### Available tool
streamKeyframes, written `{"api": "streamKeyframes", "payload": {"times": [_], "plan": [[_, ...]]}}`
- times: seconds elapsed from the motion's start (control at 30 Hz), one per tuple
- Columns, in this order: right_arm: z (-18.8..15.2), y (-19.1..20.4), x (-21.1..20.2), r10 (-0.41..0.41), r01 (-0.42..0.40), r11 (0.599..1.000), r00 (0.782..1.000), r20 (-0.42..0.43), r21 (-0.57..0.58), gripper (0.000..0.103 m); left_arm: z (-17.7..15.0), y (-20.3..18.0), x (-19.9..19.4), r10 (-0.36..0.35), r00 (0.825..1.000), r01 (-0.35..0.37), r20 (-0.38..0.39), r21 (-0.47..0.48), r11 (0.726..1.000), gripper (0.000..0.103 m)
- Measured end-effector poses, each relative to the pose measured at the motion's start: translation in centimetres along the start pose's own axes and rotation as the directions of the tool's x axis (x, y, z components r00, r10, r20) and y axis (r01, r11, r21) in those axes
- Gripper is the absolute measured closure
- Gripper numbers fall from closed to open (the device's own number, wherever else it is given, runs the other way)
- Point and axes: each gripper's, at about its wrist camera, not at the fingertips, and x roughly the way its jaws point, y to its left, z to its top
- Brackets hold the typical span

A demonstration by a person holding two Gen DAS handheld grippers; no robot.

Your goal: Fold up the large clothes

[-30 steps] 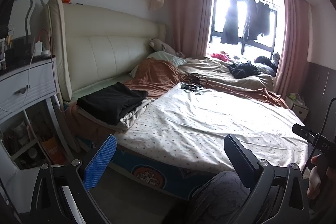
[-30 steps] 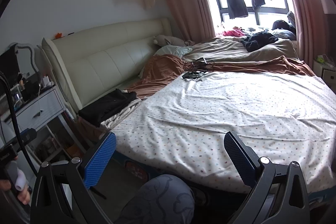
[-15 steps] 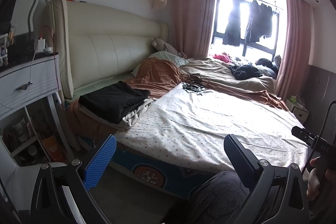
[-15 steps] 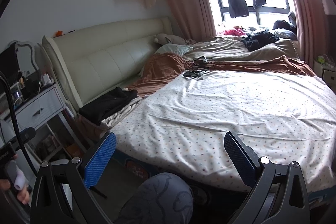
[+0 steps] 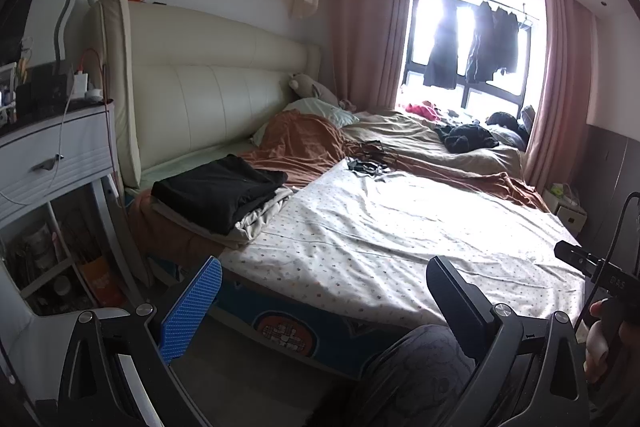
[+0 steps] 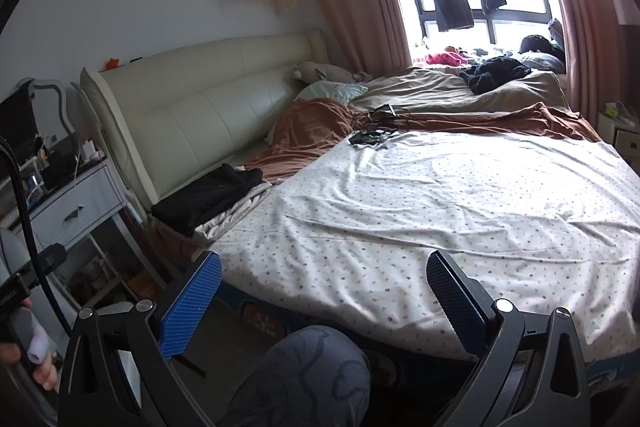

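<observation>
A black garment (image 5: 216, 189) lies folded flat on the bed (image 5: 400, 243), near its head end beside the cream headboard. It rests on top of a pale grey garment (image 5: 260, 221), whose rumpled edges stick out underneath. I see a loose, crumpled black heap (image 5: 466, 139) far off near the window.

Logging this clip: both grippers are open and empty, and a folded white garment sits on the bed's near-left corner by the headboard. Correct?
One slip: the folded garment is black, not white; it lies on a pale crumpled cloth. The left wrist view shows it plainly. The rest holds: left gripper and right gripper are open and empty, and the garment sits on the near-left corner by the headboard.
</observation>
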Motion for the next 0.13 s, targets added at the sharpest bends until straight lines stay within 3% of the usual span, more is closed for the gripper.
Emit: {"api": "streamKeyframes", "payload": {"times": [0.13], "plan": [[-0.06, 0.11, 0.05, -0.005, 0.005, 1.000, 1.000, -0.005, 0.000, 0.000, -0.09, 0.21, -0.20, 0.000, 1.000, 0.000, 0.005, -0.008, 1.000, 0.001]]}}
